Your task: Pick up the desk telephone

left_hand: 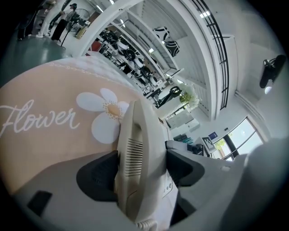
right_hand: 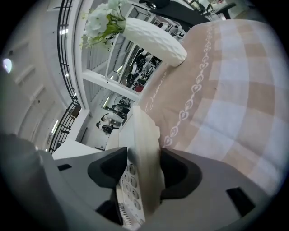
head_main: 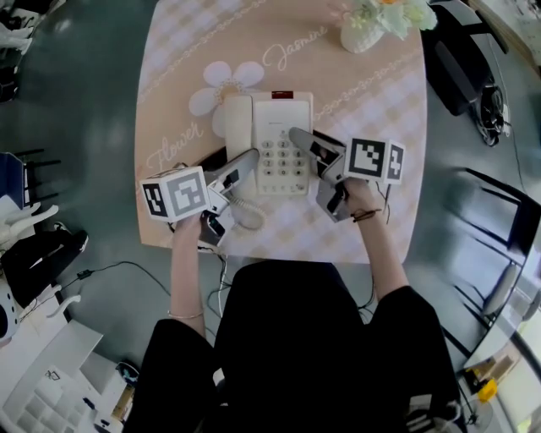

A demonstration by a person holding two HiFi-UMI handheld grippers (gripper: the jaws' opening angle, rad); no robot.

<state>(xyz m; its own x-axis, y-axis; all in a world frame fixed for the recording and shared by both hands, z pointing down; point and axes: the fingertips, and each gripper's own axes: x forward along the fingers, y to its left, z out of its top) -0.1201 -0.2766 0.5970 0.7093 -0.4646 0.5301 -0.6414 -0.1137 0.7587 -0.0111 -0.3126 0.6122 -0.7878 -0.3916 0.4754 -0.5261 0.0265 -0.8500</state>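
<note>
Both tools astride the desk telephone point(head_main: 275, 135), lift not yet made

Left tool point(left_hand: 141, 167) spread to its widest, handset point(head_main: 237, 127) between its jaws, no pinch evident; right tool point(right_hand: 143, 173) closing over the telephone's right edge; telephone mid-way along the table point(head_main: 372, 220), toward its near edge; an uneven lift could spill the handset; at the far edge, a white vase point(head_main: 362, 35) holds flowers point(head_main: 393, 13).

Head view overhead; gripper views low, close (telephone point(head_main: 272, 144) in all)

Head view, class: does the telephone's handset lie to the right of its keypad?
No, the handset lies along the left of the keypad on the telephone.
</note>
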